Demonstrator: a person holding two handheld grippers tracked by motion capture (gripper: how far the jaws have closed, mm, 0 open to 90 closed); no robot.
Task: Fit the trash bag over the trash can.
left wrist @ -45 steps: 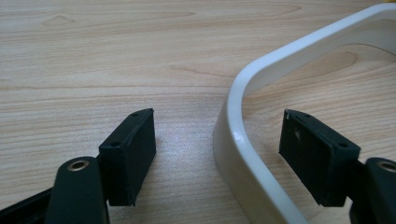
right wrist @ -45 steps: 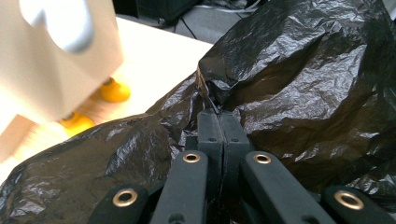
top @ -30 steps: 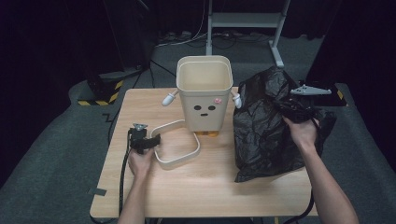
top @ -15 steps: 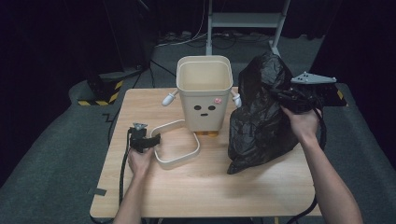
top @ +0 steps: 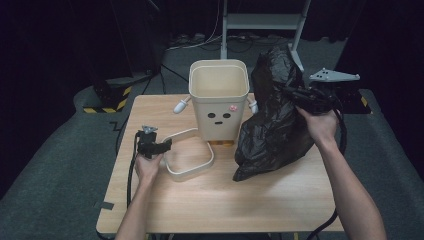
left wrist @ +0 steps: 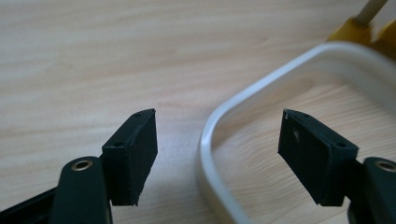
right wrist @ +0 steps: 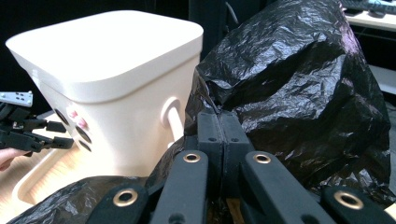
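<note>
R gripper point(right wrist: 219, 122): my jaws pinched tight on fold of black bin bag point(top: 277, 117), bag bulging beyond tips, its bottom sagging onto table point(top: 250, 200). Cream bin point(top: 218, 100) w/ face just beside bag, L of tips; bag hides bin's far side. L gripper point(left wrist: 217, 154): jaws wide, gripping nothing, straddling corner of cream rim ring point(left wrist: 210, 140); ring cut off at frame edge.

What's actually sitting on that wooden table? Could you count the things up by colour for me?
Cream: 2, the square plastic bin with a face and the loose rounded-square plastic ring lying flat beside it.
Black: 1, the crinkled plastic bag, pinched in the right gripper and lifted at its top.
Total: 3 things.
</note>
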